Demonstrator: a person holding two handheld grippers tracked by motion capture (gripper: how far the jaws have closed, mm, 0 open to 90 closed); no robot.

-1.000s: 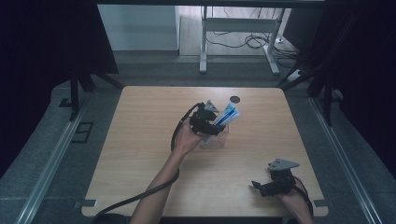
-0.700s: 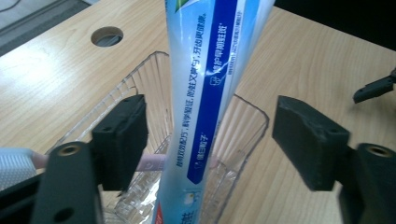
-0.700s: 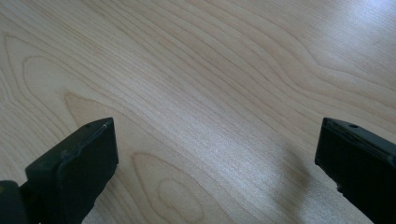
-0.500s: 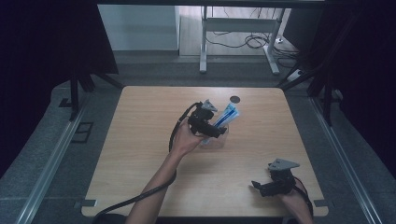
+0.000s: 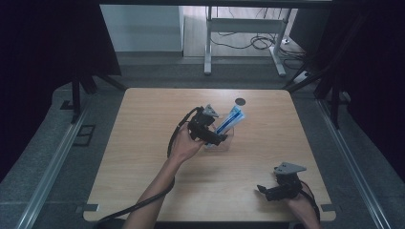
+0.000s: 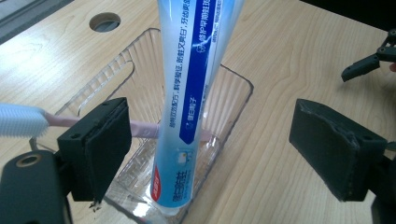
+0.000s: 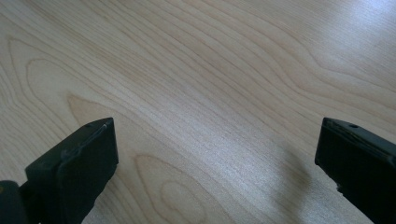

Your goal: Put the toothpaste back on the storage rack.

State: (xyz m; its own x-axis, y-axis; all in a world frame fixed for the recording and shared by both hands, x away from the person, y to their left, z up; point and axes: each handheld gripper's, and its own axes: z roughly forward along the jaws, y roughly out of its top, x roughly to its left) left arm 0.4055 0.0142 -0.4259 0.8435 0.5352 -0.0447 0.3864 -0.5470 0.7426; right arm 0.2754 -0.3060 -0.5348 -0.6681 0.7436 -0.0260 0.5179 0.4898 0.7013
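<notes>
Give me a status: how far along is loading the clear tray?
Looks done: a pink toothbrush lies in the clear plastic tray. In hand: the blue-and-white toothpaste tube stands tilted with its bottom end in the tray, between the left claw's open jaws, apparently ungripped. Left: possibly laying the tube flat. The right claw sits open over bare wooden table.
</notes>
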